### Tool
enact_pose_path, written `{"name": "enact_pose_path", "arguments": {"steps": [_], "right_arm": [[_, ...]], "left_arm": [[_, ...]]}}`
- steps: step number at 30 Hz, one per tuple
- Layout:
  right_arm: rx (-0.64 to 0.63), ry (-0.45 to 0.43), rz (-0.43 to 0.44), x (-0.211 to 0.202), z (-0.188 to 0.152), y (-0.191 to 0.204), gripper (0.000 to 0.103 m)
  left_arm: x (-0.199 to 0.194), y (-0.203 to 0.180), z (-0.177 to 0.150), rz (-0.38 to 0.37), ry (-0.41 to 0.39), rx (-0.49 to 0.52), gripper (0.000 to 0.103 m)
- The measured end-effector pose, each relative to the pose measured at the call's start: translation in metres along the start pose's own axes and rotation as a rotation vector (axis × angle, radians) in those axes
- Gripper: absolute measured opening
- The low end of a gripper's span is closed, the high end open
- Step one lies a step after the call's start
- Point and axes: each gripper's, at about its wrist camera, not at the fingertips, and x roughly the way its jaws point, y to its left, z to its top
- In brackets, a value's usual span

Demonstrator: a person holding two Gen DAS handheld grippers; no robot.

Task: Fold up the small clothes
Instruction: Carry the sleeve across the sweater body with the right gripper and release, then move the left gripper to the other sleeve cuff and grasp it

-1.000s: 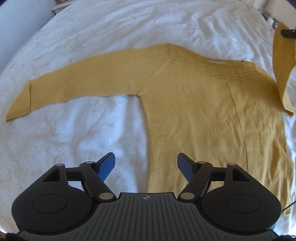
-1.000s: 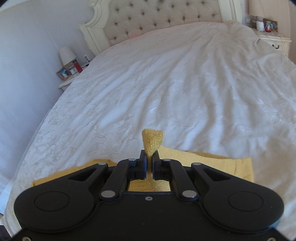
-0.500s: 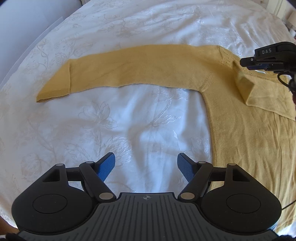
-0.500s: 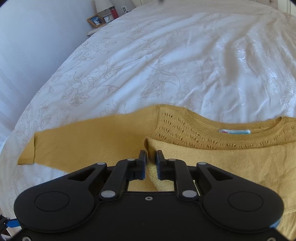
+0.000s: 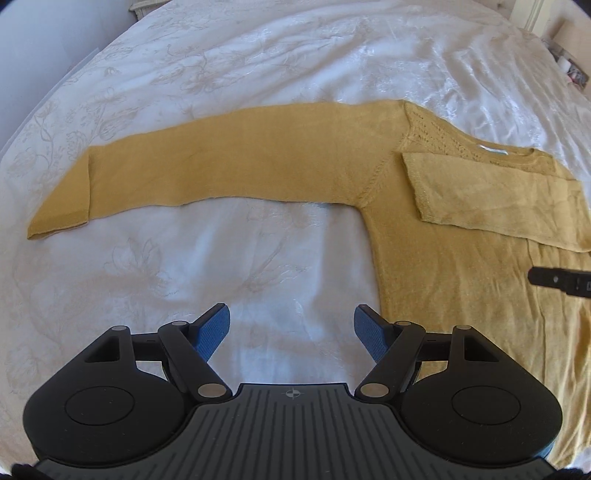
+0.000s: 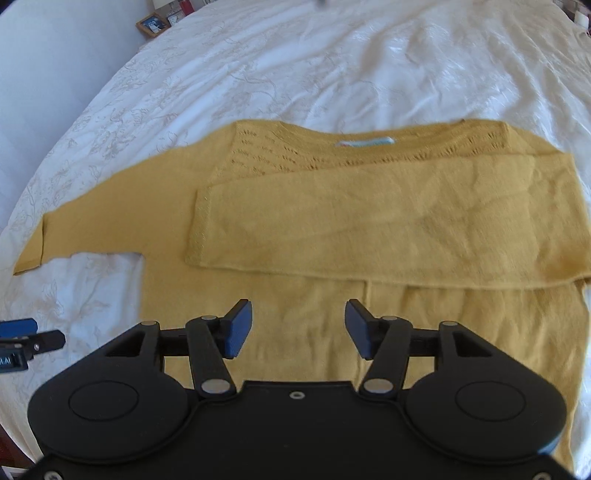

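A yellow sweater (image 5: 454,273) lies flat on a big white bed (image 5: 258,66). Its front faces up, and the neck (image 6: 365,142) points toward the far end of the bed. One sleeve (image 6: 388,221) is folded across the chest, just under the neck, and lies on top of the body. Its cuff (image 5: 413,184) ends near the other shoulder. The other sleeve (image 5: 229,166) is stretched straight out to the side on the bedcover, with its cuff far from the body.

The left hand-held gripper (image 5: 291,336) is wide open and holds nothing. Its blue pads (image 5: 214,332) hang above the white cover, just beside the sweater's side edge and below the straight sleeve.

The right hand-held gripper (image 6: 298,328) is wide open too, and holds nothing. It hangs over the lower part of the sweater, near the folded sleeve but not touching it. You can see its dark tip at the right edge of the left camera's view.

The bedcover has a pale flower pattern and soft wrinkles. A small picture frame (image 6: 153,24) stands beside the bed, at the far left.
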Motion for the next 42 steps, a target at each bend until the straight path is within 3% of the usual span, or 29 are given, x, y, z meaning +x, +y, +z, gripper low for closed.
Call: {"name": "enact_pose_path", "arguments": {"steps": [8,12,17,22,24,26,32,34,36,37,40,42], "right_arm": [[0.188,0.105,-0.171,-0.035,-0.086,-0.105,0.062],[0.237,0.111,-0.187,-0.054,-0.112,-0.129,0.059],[0.198,0.107,-0.17,-0.056,-0.114,-0.126,0.064],[0.102,0.139,-0.164,-0.042,-0.117,-0.114,0.081],[0.061,0.149,-0.163,-0.035,-0.118,-0.108,0.093],[0.03,0.161,-0.154,-0.025,-0.12,-0.101,0.103],[0.005,0.208,-0.214,-0.001,-0.117,-0.089,0.103],[-0.005,0.216,-0.239,0.003,-0.117,-0.084,0.103],[-0.012,0.223,-0.255,0.007,-0.117,-0.077,0.103],[-0.013,0.231,-0.255,0.008,-0.116,-0.076,0.103],[0.013,0.246,-0.255,0.005,-0.11,-0.077,0.102],[0.034,0.229,-0.267,-0.005,-0.108,-0.079,0.096]], "left_arm": [[0.005,-0.053,-0.033,-0.038,0.049,0.098,0.073],[0.014,-0.071,-0.058,-0.034,0.093,0.139,0.073],[0.042,-0.079,-0.088,0.029,0.136,0.157,0.075],[0.049,-0.076,-0.102,0.067,0.05,0.109,0.094],[0.052,-0.07,-0.106,0.07,0.032,0.06,0.103],[0.053,-0.063,-0.111,0.055,0.009,0.035,0.103],[0.054,-0.047,-0.119,0.015,-0.003,0.012,0.103],[0.053,-0.047,-0.114,-0.007,0.02,0.033,0.101],[0.044,-0.036,-0.107,-0.028,0.003,0.044,0.079],[0.04,-0.03,-0.105,-0.027,-0.007,0.045,0.076],[0.02,0.004,-0.093,0.021,-0.071,0.037,0.073],[0.009,0.031,-0.081,0.071,-0.118,0.03,0.073]]}}
